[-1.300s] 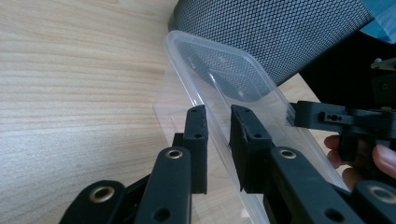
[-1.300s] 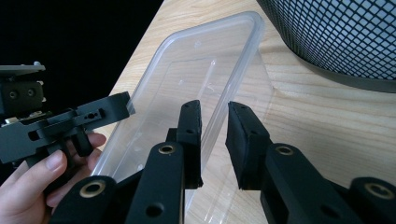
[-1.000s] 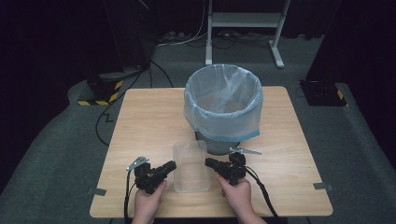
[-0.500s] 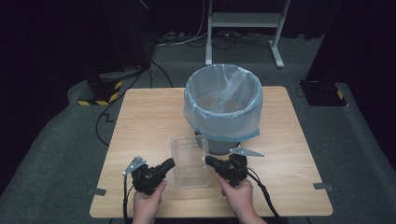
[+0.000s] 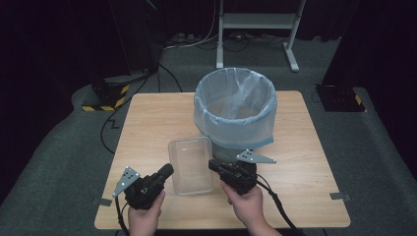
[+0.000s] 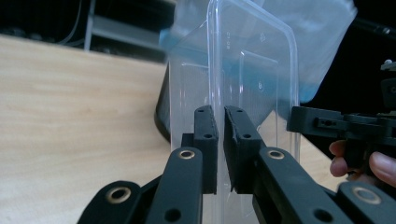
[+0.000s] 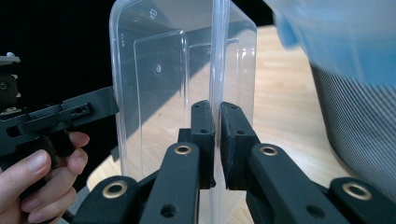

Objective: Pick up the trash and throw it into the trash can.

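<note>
The clear tub (image 5: 190,164) sits just off the table (image 5: 147,128), right in front of the bin (image 5: 235,109), pinched from both sides. Left gripper (image 5: 169,170) is clamped tight on its left rim, and the right gripper (image 5: 212,163) does the same on the right rim. Bin's lined with a blue bag (image 5: 246,130).

A clear container (image 5: 189,164), black tools, a pale wooden table (image 5: 147,123) and a bin (image 5: 235,108) (lined light blue).
</note>
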Motion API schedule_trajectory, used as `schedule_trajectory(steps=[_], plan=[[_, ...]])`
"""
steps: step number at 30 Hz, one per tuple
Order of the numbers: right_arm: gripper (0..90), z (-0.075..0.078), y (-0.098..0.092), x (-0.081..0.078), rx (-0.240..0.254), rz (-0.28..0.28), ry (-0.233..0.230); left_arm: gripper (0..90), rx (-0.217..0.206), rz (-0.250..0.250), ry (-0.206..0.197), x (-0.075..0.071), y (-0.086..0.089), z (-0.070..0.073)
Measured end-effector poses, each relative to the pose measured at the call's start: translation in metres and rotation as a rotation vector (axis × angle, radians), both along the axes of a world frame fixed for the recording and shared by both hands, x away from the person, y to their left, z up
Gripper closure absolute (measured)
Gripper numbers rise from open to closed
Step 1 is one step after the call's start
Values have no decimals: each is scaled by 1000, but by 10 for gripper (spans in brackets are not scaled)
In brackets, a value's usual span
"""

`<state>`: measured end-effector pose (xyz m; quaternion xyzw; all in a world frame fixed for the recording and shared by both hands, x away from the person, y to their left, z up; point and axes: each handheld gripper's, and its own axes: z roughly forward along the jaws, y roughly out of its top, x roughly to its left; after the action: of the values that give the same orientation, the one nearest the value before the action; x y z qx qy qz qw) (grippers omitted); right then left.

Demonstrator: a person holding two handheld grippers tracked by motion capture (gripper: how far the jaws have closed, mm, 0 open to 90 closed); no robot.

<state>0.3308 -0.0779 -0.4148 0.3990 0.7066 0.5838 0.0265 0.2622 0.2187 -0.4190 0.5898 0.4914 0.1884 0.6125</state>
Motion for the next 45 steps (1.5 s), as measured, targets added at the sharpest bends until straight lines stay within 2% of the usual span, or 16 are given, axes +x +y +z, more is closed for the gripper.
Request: schedule_trajectory(steps=[10,11,12,13,21,30,36,45], plan=[[850,46,7,-4,15,18,-129,837,7,19,-110,-1,4,40],[850,51,6,-4,14,14,-146,837,-54,45,-131,-1,-3,44],[849,55,6,-4,13,8,-163,837,31,26,-143,-1,1,48],[849,60,5,-4,14,4,-174,836,38,26,-155,-1,0,52],[848,90,-2,-3,23,-27,-263,836,55,25,-245,8,-9,80],[848,122,-7,2,35,-57,-349,837,70,18,-324,20,-15,114],[847,144,-9,7,51,-82,-402,837,97,38,-391,28,-20,137],[843,169,-15,19,31,-132,-475,836,115,49,-470,46,-34,158]])
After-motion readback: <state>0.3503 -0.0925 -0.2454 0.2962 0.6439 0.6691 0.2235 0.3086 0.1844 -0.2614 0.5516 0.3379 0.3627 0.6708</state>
